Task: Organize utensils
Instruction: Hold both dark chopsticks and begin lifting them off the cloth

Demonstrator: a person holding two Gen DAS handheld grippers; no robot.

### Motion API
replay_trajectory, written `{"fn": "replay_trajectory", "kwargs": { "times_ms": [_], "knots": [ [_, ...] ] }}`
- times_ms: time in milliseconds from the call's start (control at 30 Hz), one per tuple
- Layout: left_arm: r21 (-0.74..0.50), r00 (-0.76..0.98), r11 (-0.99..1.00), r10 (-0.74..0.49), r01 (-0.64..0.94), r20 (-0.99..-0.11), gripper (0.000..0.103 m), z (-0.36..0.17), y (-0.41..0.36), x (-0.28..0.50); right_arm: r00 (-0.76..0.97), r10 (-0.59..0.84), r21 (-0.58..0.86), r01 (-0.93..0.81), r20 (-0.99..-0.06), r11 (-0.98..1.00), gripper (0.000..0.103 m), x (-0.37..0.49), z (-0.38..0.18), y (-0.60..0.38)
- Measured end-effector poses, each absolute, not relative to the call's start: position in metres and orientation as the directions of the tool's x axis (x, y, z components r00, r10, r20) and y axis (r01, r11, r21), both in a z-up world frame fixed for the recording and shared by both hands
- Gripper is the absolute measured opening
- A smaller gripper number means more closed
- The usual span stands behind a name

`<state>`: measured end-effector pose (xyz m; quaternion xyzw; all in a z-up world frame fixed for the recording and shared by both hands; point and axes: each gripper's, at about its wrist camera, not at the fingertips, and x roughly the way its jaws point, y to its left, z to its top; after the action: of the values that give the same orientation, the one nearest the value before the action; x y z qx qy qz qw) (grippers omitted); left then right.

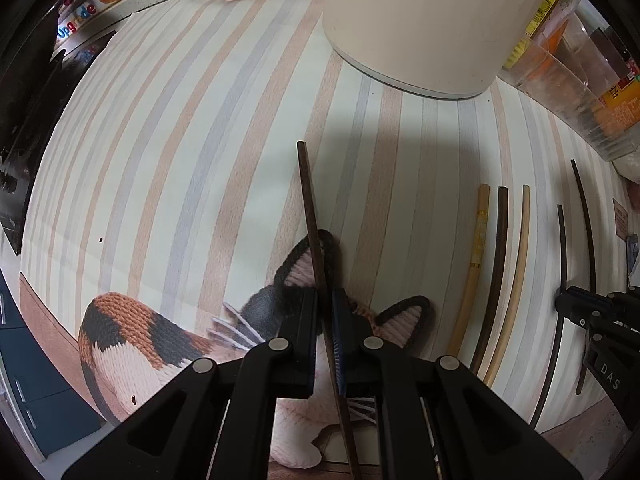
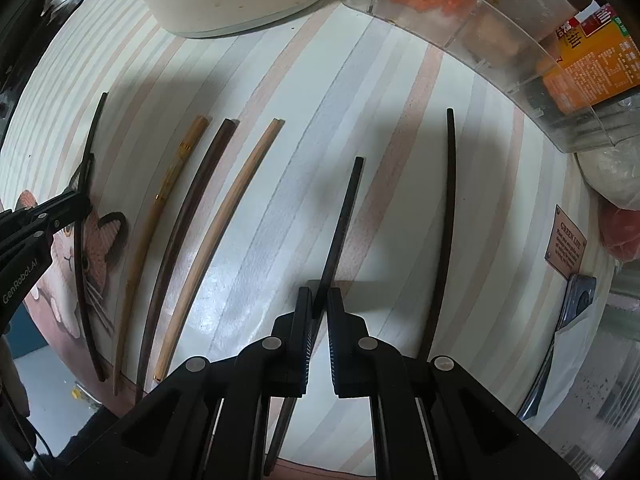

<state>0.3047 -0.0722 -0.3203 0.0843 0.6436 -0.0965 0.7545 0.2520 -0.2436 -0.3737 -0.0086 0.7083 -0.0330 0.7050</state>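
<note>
Left claw (image 1: 325, 320) around brown chopstick (image 1: 310, 216)

Left gripper (image 1: 325, 304): jaws nearly closed, clamped on a dark stick, pointing fwd and low over the surface. Right gripper (image 2: 319, 303): jaws narrow, a slim gap showing, a black stick running between them; contact w/ pads unclear. Both angled down, side by side, well apart.
</note>
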Motion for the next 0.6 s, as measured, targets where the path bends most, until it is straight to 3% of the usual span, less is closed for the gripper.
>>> {"fn": "replay_trajectory", "kwargs": {
  "times_ms": [233, 600],
  "knots": [
    [0.063, 0.196, 0.948, 0.0, 0.312, -0.981, 0.004, -0.322, -0.085, 0.302, 0.032, -0.079, -0.078, 0.039, -0.996, 0.996, 0.007, 0.251, -0.373, -0.239],
    [0.017, 0.27, 0.955, -0.067, 0.297, -0.96, 0.003, -0.275, -0.081, 0.286, 0.234, -0.08, -0.064, 0.075, -0.969, 0.995, 0.005, 0.23, -0.332, -0.233]
  ]
}}
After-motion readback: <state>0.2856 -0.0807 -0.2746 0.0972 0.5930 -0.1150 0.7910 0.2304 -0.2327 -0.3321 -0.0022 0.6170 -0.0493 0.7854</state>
